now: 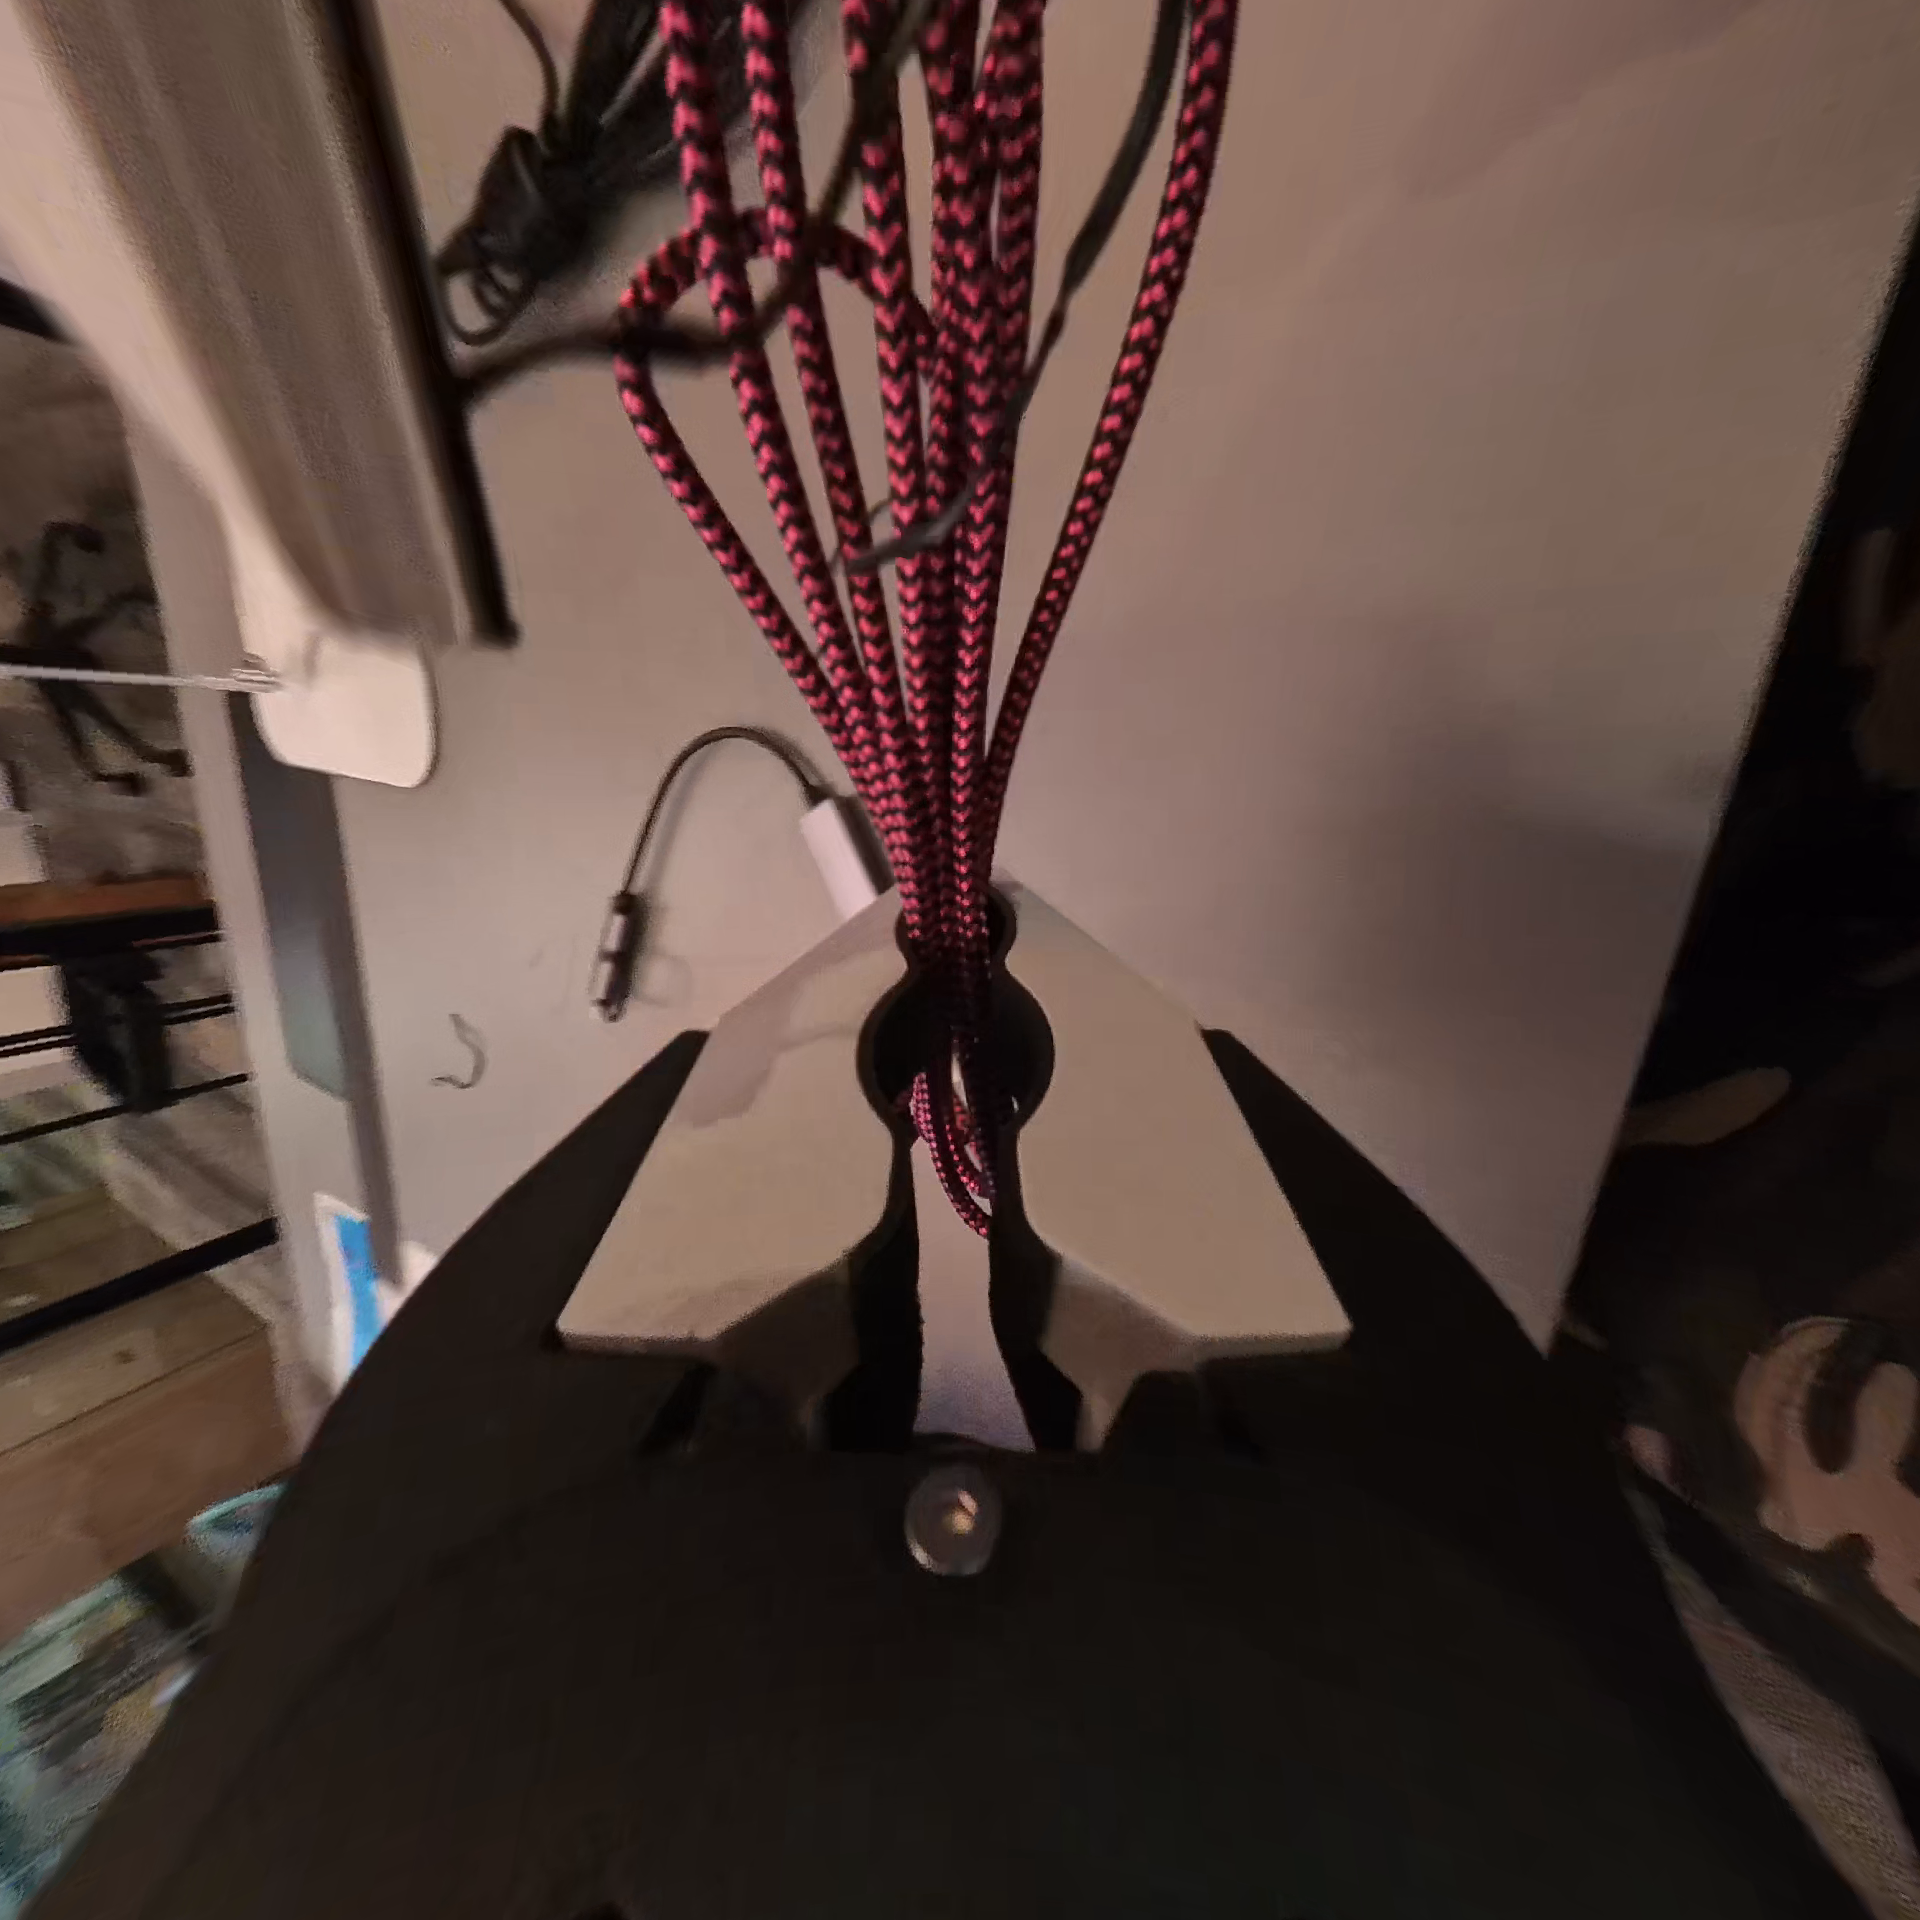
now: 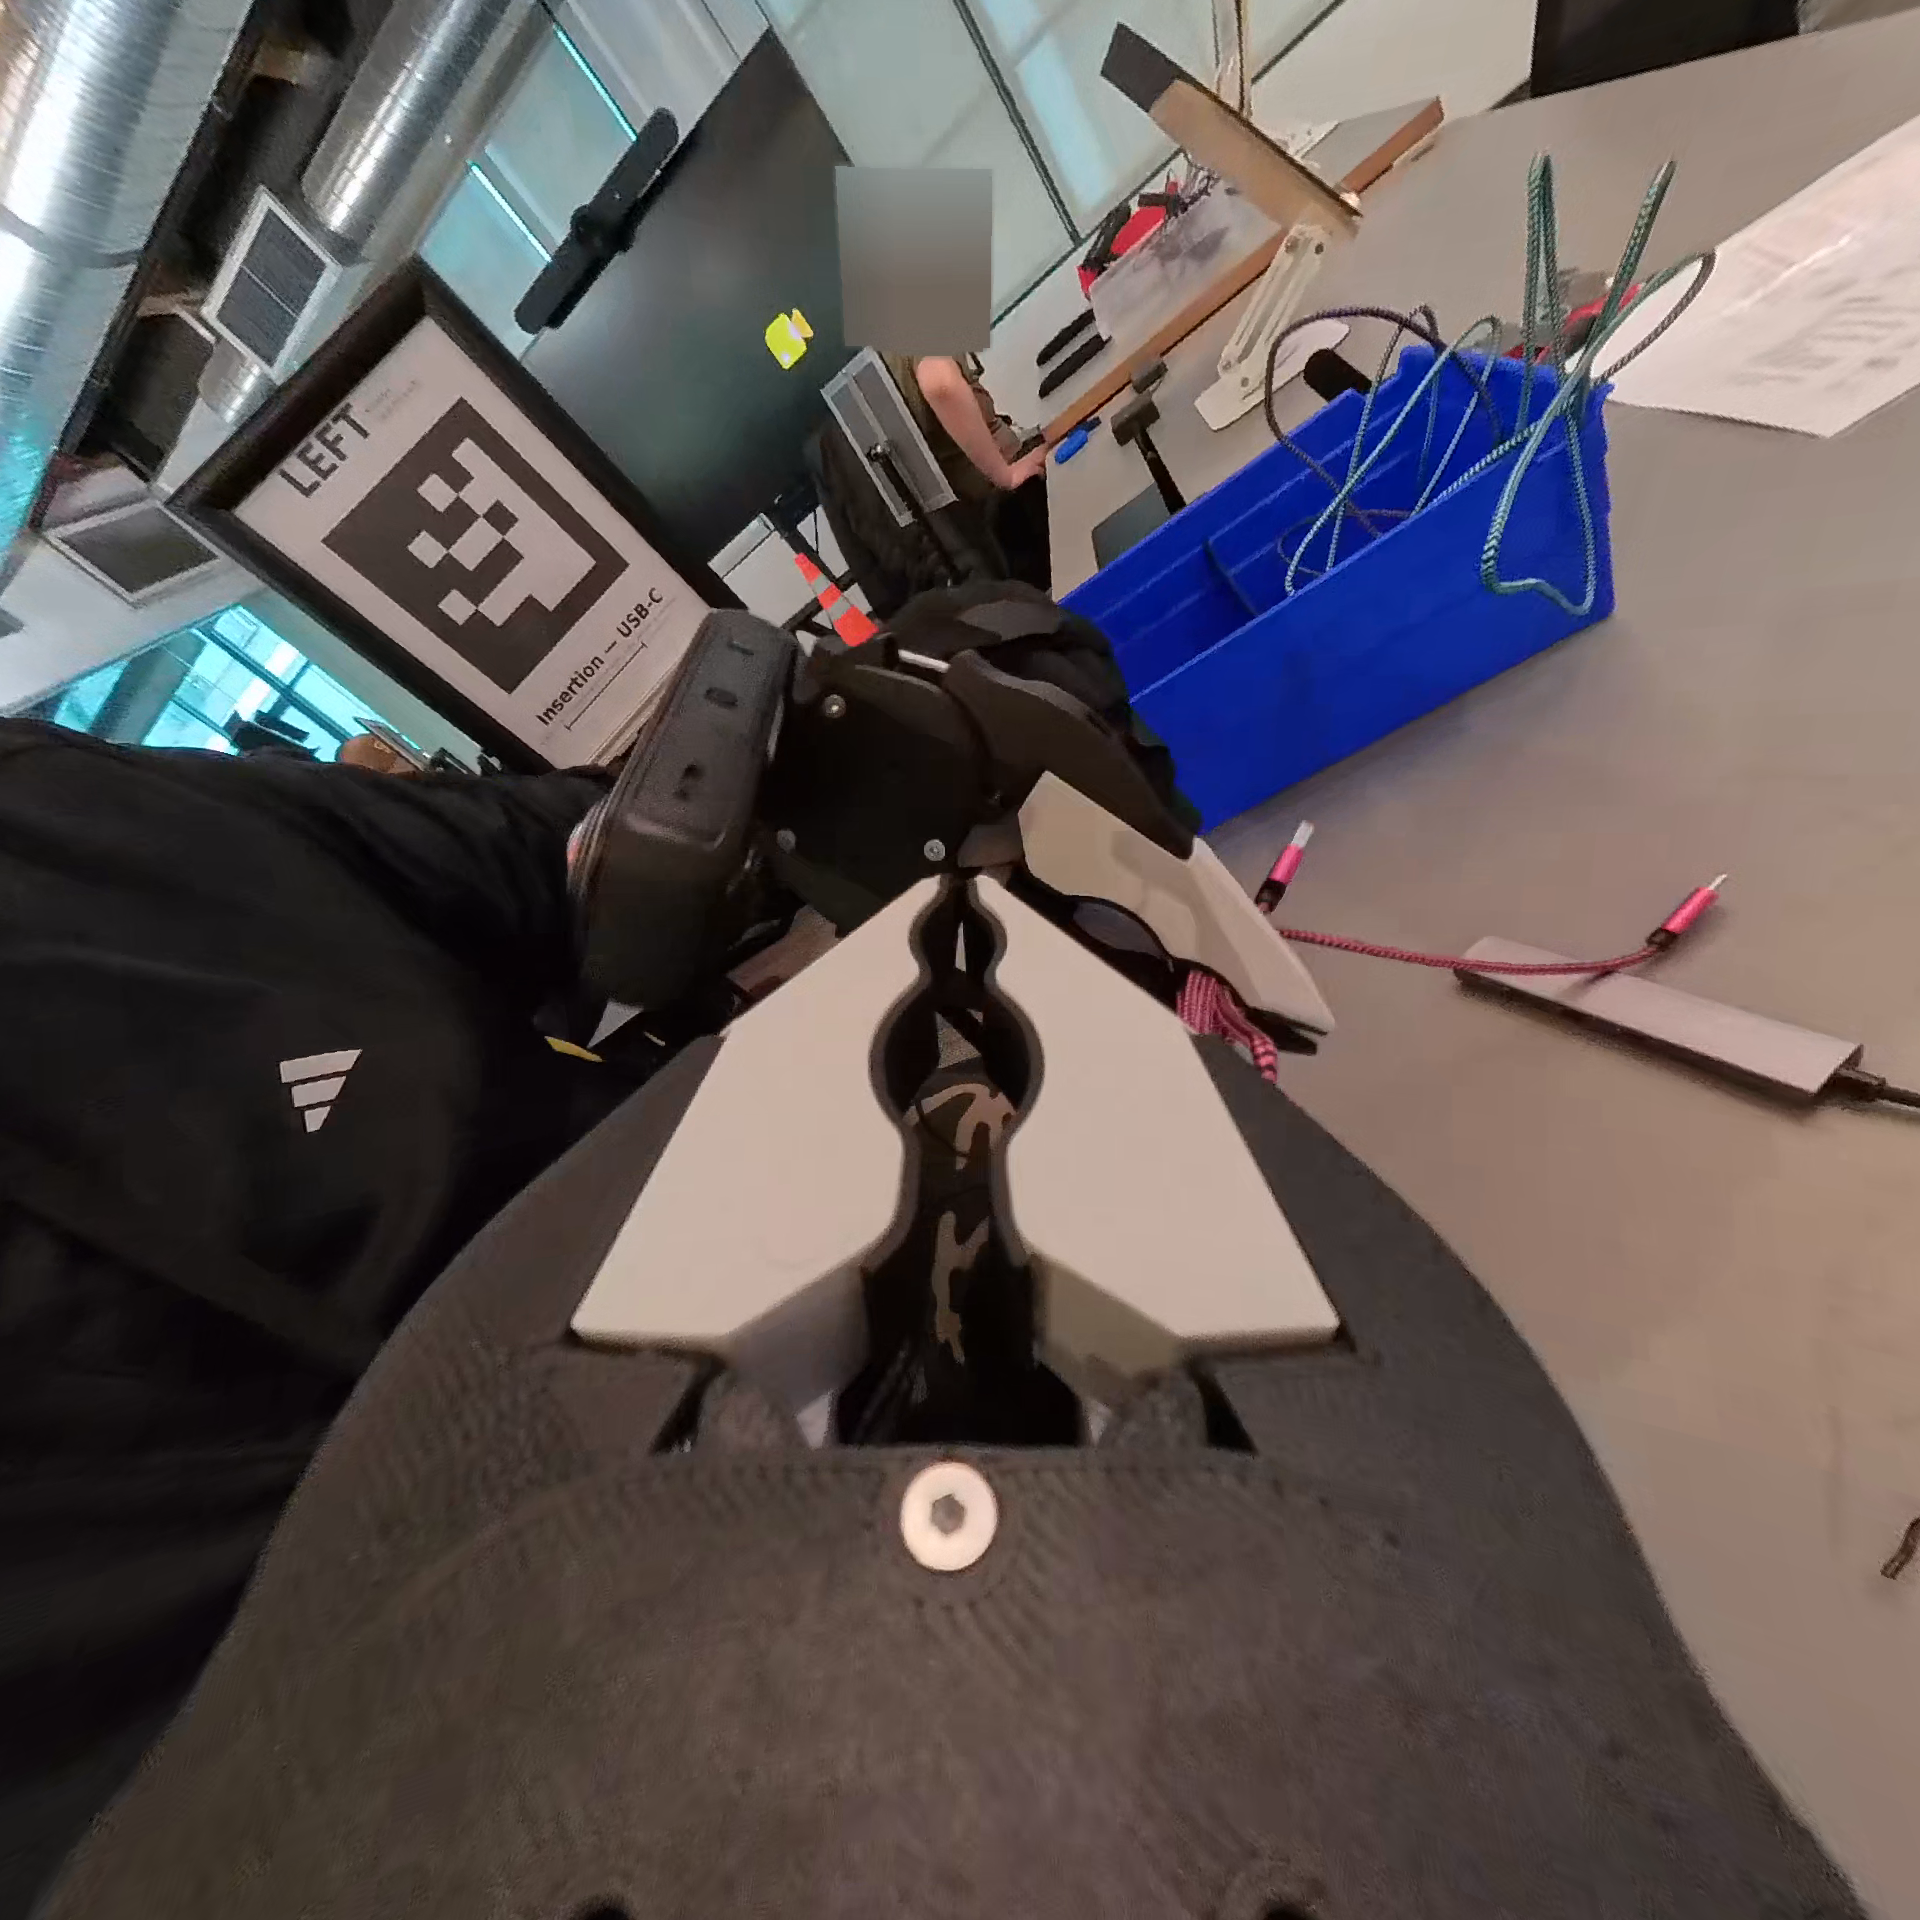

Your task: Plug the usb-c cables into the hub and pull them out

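Note:
My left gripper (image 1: 951, 906) is shut on a bundle of pink-and-black braided usb-c cables (image 1: 914, 623), which run away from the jaws in several strands over the grey table (image 1: 1351, 520). The right wrist view shows the same gripper (image 2: 1294, 1013) tilted down at the table, with the pink bundle (image 2: 1221, 1013) in its tips. One pink cable (image 2: 1455, 954) lies across the grey hub (image 2: 1662, 1023), its two plugs (image 2: 1694, 906) free in the air. The hub (image 1: 836, 852) sits just beyond my left fingertips. My right gripper (image 2: 961, 888) is shut and empty, held off the table.
A blue bin (image 2: 1351, 665) with teal braided cables (image 2: 1558, 416) stands behind the hub. Printed sheets (image 2: 1818, 301) lie at the far right. A white desk lamp (image 2: 1268, 301) and a person stand farther back. The hub's black lead (image 1: 665, 821) curls left. The table edge (image 1: 1714, 831) runs down the right. Tip to tip, the grippers are about 12 centimetres apart. To reach the hub (image 1: 836, 852) in a straight line is about 12 centimetres for my left fingers, about 25 centimetres for my right. The right camera catches it too, in the right wrist view (image 2: 1755, 1047).

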`<state>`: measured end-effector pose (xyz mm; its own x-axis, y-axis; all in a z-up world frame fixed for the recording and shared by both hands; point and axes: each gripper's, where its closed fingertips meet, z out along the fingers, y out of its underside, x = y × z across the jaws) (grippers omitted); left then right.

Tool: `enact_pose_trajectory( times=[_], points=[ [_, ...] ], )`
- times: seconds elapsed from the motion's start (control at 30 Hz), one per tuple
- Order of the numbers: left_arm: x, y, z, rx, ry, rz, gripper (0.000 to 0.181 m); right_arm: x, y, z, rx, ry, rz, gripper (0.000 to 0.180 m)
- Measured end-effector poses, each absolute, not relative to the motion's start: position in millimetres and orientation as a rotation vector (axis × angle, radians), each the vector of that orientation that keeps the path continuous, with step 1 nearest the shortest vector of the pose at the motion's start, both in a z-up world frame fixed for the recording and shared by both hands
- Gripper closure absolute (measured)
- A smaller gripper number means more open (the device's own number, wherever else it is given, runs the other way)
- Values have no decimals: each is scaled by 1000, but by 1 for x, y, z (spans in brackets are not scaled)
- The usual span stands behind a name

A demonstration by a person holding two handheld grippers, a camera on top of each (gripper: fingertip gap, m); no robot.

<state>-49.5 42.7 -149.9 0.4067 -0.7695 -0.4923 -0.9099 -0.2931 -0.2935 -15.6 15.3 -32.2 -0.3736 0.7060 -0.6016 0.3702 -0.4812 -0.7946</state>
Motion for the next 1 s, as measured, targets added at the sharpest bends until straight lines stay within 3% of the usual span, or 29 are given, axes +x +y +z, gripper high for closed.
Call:
enact_pose_trajectory(
  times=[0.3,1.0],
  points=[
    [-75,78,-129,-1880,1441,939,180,-27,23,-39,-1676,-1311,1956,180],
    [-76,90,-122,-1798,1534,1095,181,-51,48,-76,-1823,-1342,1632,180]
  ],
)
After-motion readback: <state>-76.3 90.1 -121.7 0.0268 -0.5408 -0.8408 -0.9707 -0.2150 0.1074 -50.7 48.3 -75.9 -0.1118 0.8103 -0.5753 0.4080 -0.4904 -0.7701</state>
